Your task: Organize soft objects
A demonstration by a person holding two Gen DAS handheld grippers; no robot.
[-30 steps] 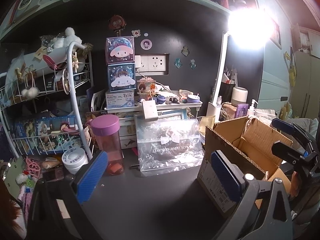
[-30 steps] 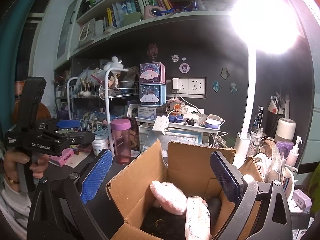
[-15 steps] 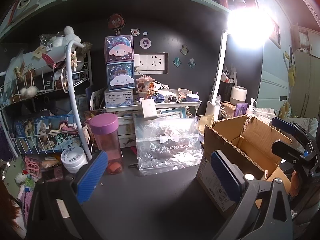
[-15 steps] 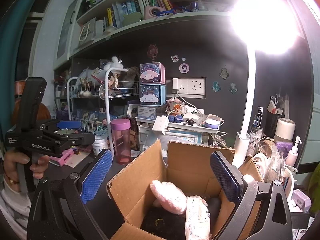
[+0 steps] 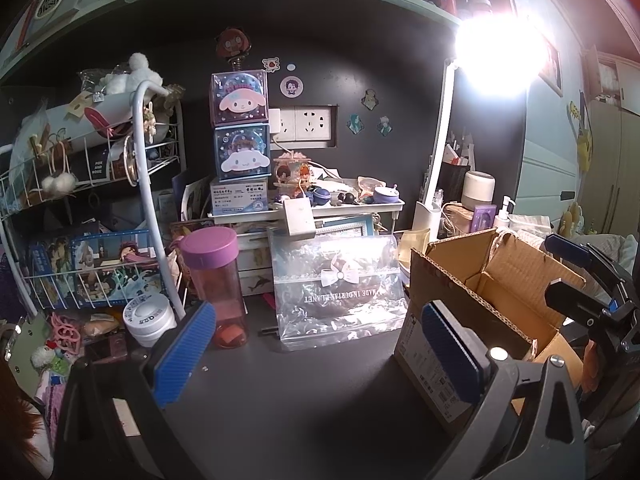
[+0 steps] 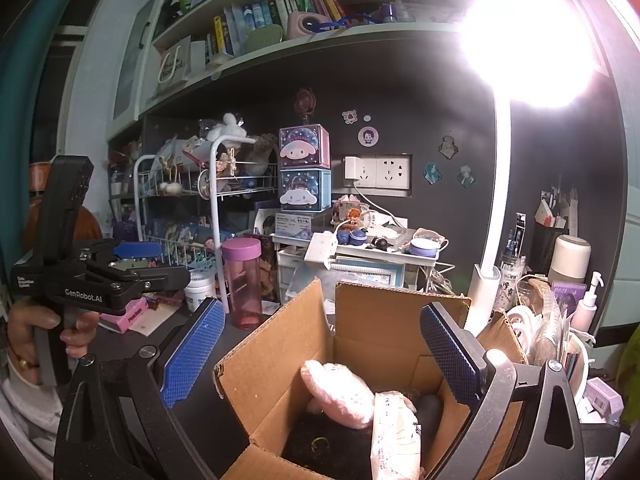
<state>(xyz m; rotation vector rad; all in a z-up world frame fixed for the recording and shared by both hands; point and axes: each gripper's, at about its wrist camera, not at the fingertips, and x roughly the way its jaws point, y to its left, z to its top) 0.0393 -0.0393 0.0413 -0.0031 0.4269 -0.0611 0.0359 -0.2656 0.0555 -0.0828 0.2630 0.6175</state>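
The pink plush toy (image 6: 340,394) lies inside the open cardboard box (image 6: 280,360), on top of a dark fuzzy item (image 6: 324,444) and beside a white printed pouch (image 6: 394,436), and over the last 1 second almost nothing has changed: the box contents sit as they did, and the left wrist view has only drifted a little, so the desk clutter appears slightly lower. That reads as a pause between placements, with the box already holding at least 3 soft things. The right gripper (image 6: 320,352) hangs over the box with its jaws spread wide and empty; the plush sits just below their midpoint, toward 6 o'clock. The left gripper (image 5: 316,352) is likewise spread and empty over the dark desk (image 5: 300,400), the box at its 3 o'clock. The clear plastic bag (image 5: 336,288) at 12 o'clock looks like a possible next pick.
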